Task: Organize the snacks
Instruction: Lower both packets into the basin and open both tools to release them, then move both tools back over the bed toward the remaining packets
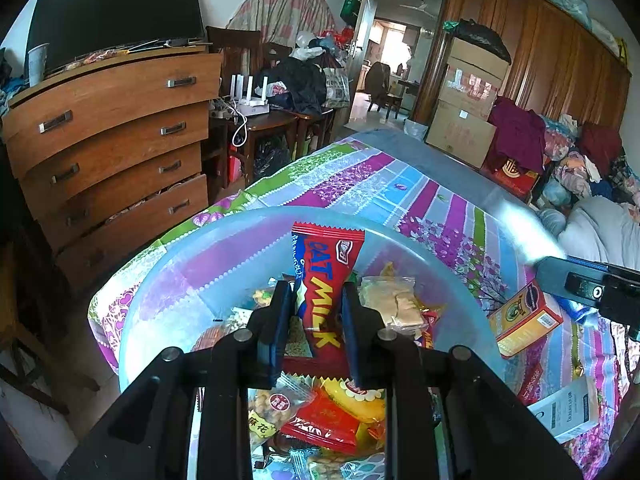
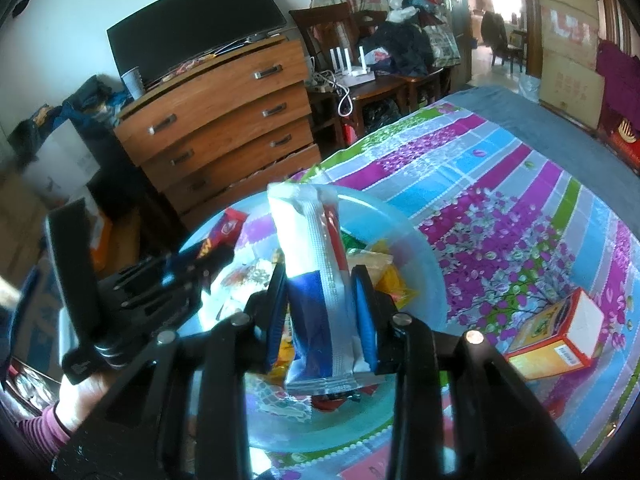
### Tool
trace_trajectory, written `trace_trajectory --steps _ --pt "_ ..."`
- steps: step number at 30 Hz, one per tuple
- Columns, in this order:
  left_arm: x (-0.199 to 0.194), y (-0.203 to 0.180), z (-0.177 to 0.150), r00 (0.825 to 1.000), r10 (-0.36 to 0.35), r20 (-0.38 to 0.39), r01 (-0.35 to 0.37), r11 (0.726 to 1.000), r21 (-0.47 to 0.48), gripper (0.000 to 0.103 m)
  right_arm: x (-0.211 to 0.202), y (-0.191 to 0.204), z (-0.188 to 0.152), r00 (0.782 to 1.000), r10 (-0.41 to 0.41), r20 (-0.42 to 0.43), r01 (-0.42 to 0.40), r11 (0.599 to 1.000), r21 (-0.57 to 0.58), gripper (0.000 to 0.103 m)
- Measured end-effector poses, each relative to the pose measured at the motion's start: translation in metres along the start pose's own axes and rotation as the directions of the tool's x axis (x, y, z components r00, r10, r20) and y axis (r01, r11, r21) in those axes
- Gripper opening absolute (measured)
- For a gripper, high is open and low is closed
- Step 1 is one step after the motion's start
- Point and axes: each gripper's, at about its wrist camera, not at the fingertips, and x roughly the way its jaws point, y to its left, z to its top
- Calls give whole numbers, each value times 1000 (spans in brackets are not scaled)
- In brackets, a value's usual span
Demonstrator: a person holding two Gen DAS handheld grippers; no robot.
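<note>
Presently I logged two light, crinkly, slippery packets over the clear tub point(image 1: 168, 280), each best pinched mid-body: my left gripper point(image 1: 316, 300) clamped nearly shut on the red oat-milk sachet point(image 1: 324, 280), my right gripper point(image 2: 320, 296) likewise on the blue-and-white pouch point(image 2: 312, 280).

- A translucent pale-blue plastic basin point(image 1: 168, 280) sits on the striped floral bedspread point(image 1: 400, 192); loose snack packets crowd its floor.
- Beyond the basin, the bedspread lies bare.
- Right of the basin, an orange cardboard box point(image 1: 524, 320) blocks the way.
- Left of the basin, a wooden chest of drawers point(image 1: 112, 140) stands close.
</note>
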Motion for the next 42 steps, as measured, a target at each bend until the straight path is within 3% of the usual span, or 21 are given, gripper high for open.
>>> trace_trajectory --steps 4,6,11,14,21,29,34,36,39,42 --pt "-1 2 -3 1000 18 -2 -18 1000 -9 38 -1 2 -2 1000 -1 -2 1 1000 -5 33" --pt "-3 2 -4 999 33 10 -33 999 -11 49 -5 2 -2 1000 0 3 0 1000 -5 39" --pt "-7 5 -7 998 61 23 -60 998 -26 63 -14 5 -2 1000 8 19 -8 1000 -12 45" --pt "-8 7 -4 998 63 23 -62 997 -34 64 -22 9 -1 999 7 39 -6 1000 -23 53" --pt "-18 0 -1 998 56 33 -55 998 -25 65 -48 12 -10 996 17 85 -15 999 -31 54" --pt "-37 -36 -4 998 38 48 -40 999 35 65 -101 -9 -47 985 8 170 -11 1000 19 66" --pt "-62 -72 -13 996 -4 88 -3 997 83 65 -153 -41 -95 970 -61 236 40 995 93 67" --pt "-79 -93 -21 990 -35 135 17 991 130 65 -171 -59 -120 963 -96 252 58 986 155 72" --pt "-105 -137 -36 978 -118 174 78 971 224 69 -198 -95 -171 953 -183 242 117 958 262 72" --pt "-123 -183 -55 959 -240 149 187 936 300 69 -214 -146 -230 947 -275 163 193 898 395 72"
